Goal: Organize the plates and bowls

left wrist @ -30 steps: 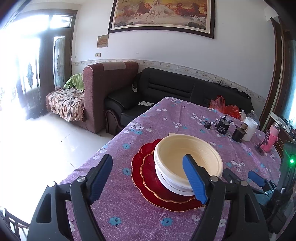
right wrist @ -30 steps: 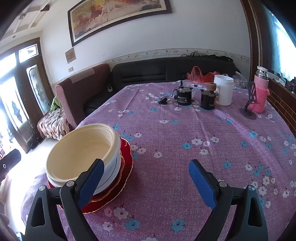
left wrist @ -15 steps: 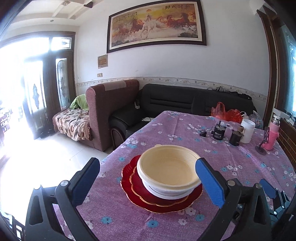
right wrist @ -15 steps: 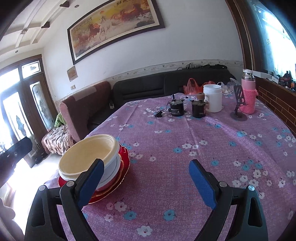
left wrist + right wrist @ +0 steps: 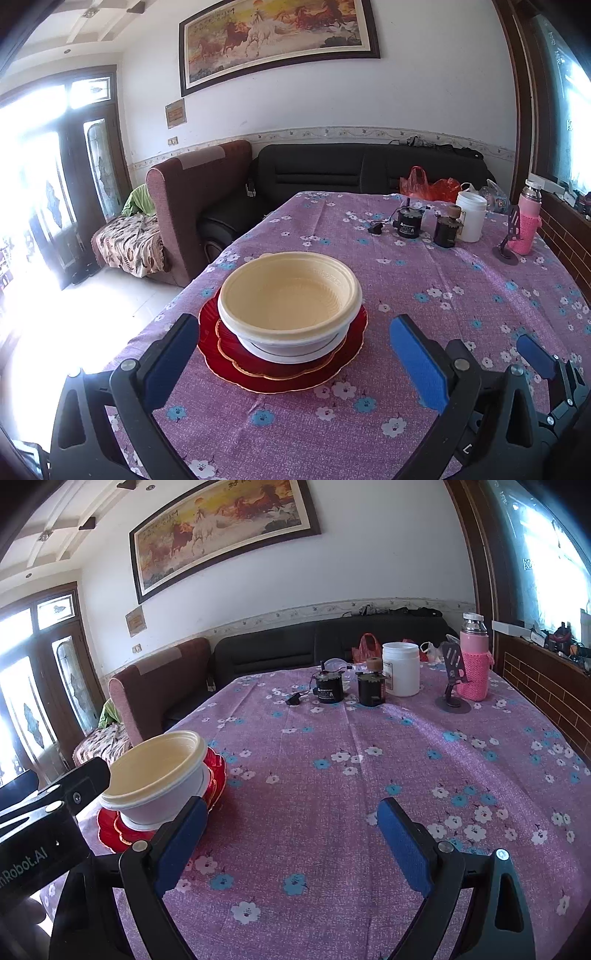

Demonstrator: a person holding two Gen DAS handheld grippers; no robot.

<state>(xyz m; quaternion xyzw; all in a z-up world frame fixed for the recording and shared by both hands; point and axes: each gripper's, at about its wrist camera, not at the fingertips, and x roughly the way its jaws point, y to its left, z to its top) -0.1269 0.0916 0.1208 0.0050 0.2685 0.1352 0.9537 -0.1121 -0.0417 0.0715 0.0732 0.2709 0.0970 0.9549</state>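
A cream bowl (image 5: pixel 290 295) sits nested in a white bowl (image 5: pixel 291 350), stacked on two red gold-rimmed plates (image 5: pixel 332 369) near the table's left edge. The stack also shows in the right wrist view, with the cream bowl (image 5: pixel 155 771) at the left. My left gripper (image 5: pixel 295 358) is open and empty, pulled back just short of the stack. My right gripper (image 5: pixel 291 834) is open and empty over bare tablecloth, to the right of the stack. The right gripper's fingers (image 5: pixel 535 356) show at the lower right of the left wrist view.
The table has a purple flowered cloth (image 5: pixel 369 775). At its far end stand a white jar (image 5: pixel 400 668), two small black motors (image 5: pixel 328 692), a pink bottle (image 5: pixel 474 657) and a phone stand (image 5: pixel 452 701). Sofas lie beyond the table; its left edge drops to the floor.
Both grippers have drawn back and risen from the stack, which now looks farther away. Both stay open. The bowls and plates have not moved.
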